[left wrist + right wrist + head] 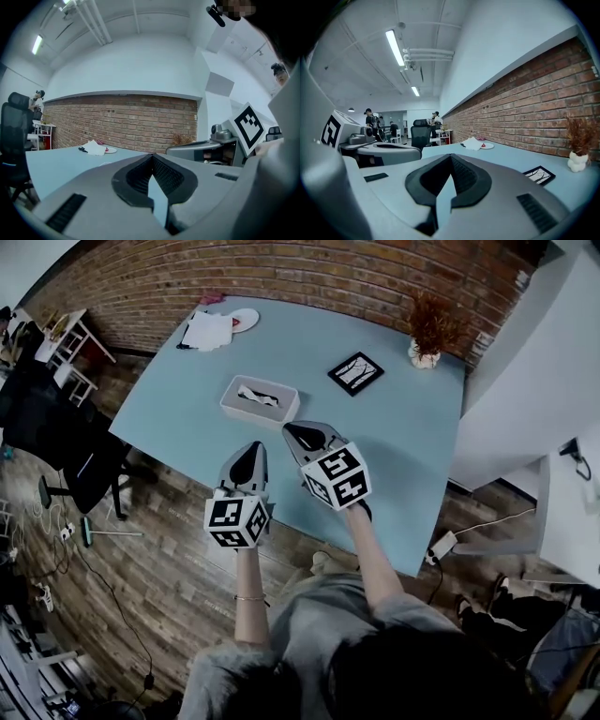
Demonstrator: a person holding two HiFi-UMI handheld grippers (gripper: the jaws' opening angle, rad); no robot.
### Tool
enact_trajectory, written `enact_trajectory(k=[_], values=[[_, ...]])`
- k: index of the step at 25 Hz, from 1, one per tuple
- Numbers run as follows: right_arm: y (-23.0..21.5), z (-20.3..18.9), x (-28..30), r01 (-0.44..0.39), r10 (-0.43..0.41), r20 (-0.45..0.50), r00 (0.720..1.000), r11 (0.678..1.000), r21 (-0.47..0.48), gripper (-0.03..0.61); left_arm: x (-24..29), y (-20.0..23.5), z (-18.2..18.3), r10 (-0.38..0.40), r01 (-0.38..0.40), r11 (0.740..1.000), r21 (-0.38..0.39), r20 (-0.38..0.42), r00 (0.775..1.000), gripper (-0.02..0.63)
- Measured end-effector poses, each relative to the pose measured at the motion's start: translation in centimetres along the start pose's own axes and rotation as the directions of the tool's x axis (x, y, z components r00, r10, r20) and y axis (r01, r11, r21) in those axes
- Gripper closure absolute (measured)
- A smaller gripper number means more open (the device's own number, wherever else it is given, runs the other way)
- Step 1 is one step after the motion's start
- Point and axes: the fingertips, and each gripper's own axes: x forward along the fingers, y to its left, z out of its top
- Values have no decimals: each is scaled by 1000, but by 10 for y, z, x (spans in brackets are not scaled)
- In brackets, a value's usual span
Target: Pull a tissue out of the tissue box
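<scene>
A: Tagging tongs first. Left tongs (pixel 252 450)?

B: Together. In the left gripper view the dark ribbed pads meet at the tip with nothing between them.

A: Right tongs (pixel 292 432)?

B: Same, pressed together and empty. Both are held side by side above the near part of the pale blue counter (pixel 394 437). The right one sits a bit further in.

A: Task item, where?

B: The grey rectangular tissue box (pixel 232 395) lies flat on the counter toward its left edge, just beyond the tips of both tongs in the head view. A crumpled white tissue (pixel 259 396) pokes out of the slot on top.

A: Any contact?

B: None. Both tongs are apart from the box and the tissue. The right tip is the nearer one.

A: Rest of the counter?

B: A black square framed picture (pixel 355 372) lies flat to the right of the box, well apart from it. A dried reddish plant in a white pot (pixel 427 334) stands at the far right corner. A white crumpled paper (pixel 208 331) lies at the far left corner, against a white round plate with a red patch (pixel 246 321).

A: Surroundings?

B: A red brick wall (pixel 281 268) runs behind the counter. A black office chair (pixel 66 427) stands on the wooden plank floor (pixel 169 549) to the left.
</scene>
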Motion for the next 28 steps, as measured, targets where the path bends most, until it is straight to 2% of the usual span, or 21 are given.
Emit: enact_trajectory(k=[6, 14, 15, 17, 22, 28], values=[[-9, -13, 32, 0, 0, -59, 998, 1000, 8, 580, 22, 26, -11, -3, 2, 1000, -17, -39, 999, 611], [-31, -24, 91, 31, -32, -147, 989, 999, -9, 577, 57, 70, -30, -49, 45, 998, -34, -121, 991, 611], [-33, -26, 99, 32, -34, -163, 986, 999, -14, 576, 61, 76, -31, -54, 49, 998, -37, -130, 990, 611], [-37, -31, 117, 27, -32, -199, 979, 999, -28, 517, 69, 88, -35, -60, 54, 998, -43, -145, 988, 611], [-47, -40, 160, 11, -32, -268, 963, 997, -77, 502, 86, 112, -46, -80, 71, 996, -52, -185, 980, 611], [-49, -58, 197, -46, 8, -360, 933, 994, -97, 479, 103, 133, -61, -94, 81, 995, -62, -230, 969, 611]])
